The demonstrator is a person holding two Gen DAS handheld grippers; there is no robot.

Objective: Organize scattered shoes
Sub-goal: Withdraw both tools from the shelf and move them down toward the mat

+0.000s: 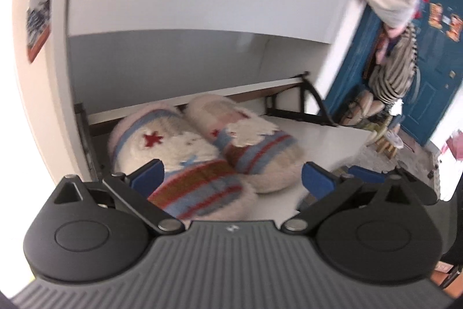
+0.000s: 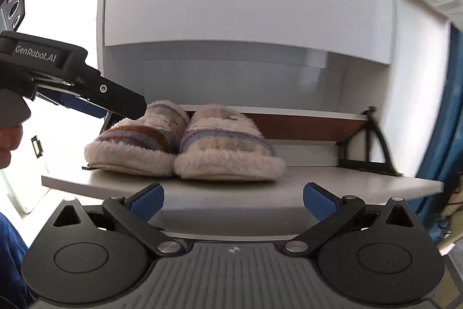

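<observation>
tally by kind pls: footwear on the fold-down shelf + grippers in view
Fuzzy striped slippers: 2, the left slipper and the right slipper, side by side, touching, on the white shelf
Grippers: 2, the left gripper and the right gripper, both open and empty
Total: 4

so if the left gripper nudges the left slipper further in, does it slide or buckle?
The left slipper looks plush and soft, so its fleecy rim would probably squash before moving. It likely weighs little and lies flat on the smooth white shelf, so it should slide, not tip.
</observation>
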